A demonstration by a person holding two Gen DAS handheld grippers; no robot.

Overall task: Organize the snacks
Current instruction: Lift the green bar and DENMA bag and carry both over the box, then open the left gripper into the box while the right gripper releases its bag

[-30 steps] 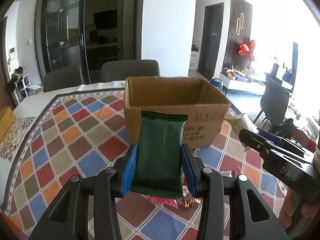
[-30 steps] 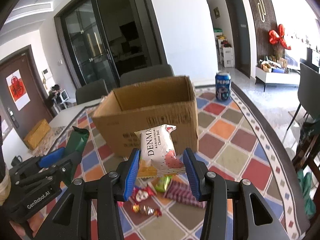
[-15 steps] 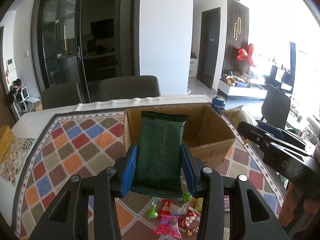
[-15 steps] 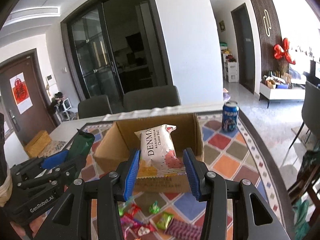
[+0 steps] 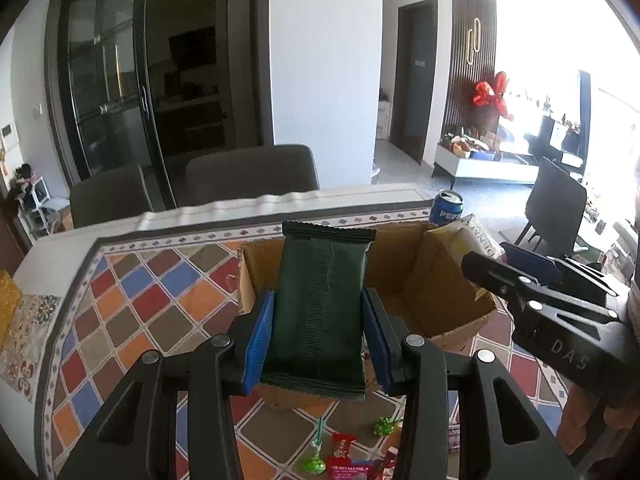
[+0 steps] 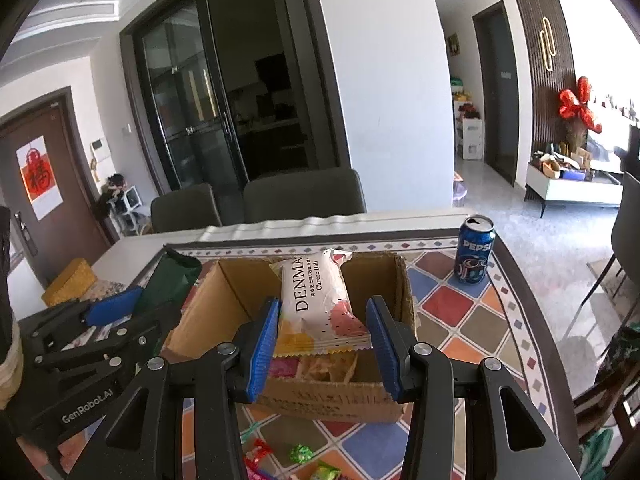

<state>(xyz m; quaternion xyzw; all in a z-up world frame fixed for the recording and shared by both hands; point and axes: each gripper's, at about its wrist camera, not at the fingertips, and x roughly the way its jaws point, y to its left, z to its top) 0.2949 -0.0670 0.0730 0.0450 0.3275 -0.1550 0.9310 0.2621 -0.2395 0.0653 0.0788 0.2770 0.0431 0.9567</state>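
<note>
Left tool [image 5: 318, 338] clenched on a dark green snack packet [image 5: 320, 312], blue pads pressing both long sides, packet standing upright between them. Directly behind it, at 12 o'clock from the tool, an open cardboard box [image 5: 436, 280], interior looking bare in this view. At 3 o'clock, the right tool [image 5: 486, 270] seen side-on, with a white packet's end poking past its tip over the box's right wall. At 6 o'clock, down on the tabletop [image 5: 132, 300], a scatter of small wrapped candies [image 5: 344, 452] in red and green. At 1 o'clock beyond the box, a blue soda can [image 5: 446, 208].

Right tool [image 6: 322, 338] clenched on a white snack packet [image 6: 320, 300] printed "DENMA… Cheese Ball", held upright, lower edge yellow and serrated. Same cardboard box [image 6: 328, 396] right beneath and behind it, something pale and crumpled lying on the box floor, too unclear to name. At 9 o'clock, the left tool [image 6: 132, 300] with the green packet [image 6: 172, 280] jutting up beside the box's left wall. At 2 o'clock, the soda can [image 6: 474, 252] standing upright on the checked cloth [image 6: 448, 304], well apart from the box. At 6 o'clock, more candies [image 6: 300, 454] on the cloth. Two grey chairs [image 6: 304, 196] at the far edge of the tabletop.
</note>
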